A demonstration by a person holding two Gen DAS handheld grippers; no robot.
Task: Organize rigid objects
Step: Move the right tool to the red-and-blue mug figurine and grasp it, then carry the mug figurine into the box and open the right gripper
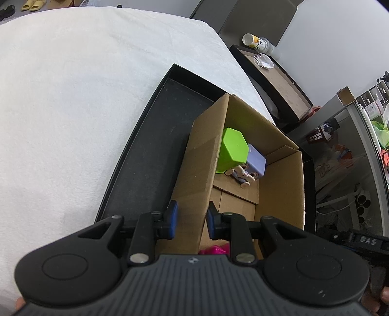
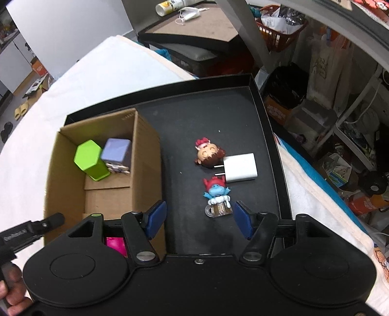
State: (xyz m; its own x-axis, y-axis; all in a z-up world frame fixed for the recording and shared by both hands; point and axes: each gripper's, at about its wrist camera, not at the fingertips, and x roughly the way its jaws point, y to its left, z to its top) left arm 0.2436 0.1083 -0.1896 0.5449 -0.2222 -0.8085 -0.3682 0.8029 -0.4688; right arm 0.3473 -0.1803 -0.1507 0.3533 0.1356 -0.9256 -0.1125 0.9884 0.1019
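A cardboard box (image 1: 243,116) stands in a black tray (image 1: 150,145). My left gripper (image 1: 192,218) is shut on the box's near side wall, one blue pad on each face. Inside the box lie a green hexagonal container (image 1: 233,150), a purple cube toy (image 1: 255,162) and a pink object (image 1: 216,249). In the right wrist view my right gripper (image 2: 200,218) hangs open over the tray floor (image 2: 194,116), beside the box (image 2: 145,145), with nothing between its fingers. Just ahead of it lie a blue figure (image 2: 216,192), a white charger plug (image 2: 240,170) and a brown-haired toy head (image 2: 209,153).
The tray rests on a white cloth (image 1: 73,97) over the table. Beyond the table's far edge stand a low side table (image 2: 194,26) with a bottle (image 2: 170,4), an orange basket (image 2: 277,36) and floor clutter. A hand (image 2: 9,286) shows at the lower left.
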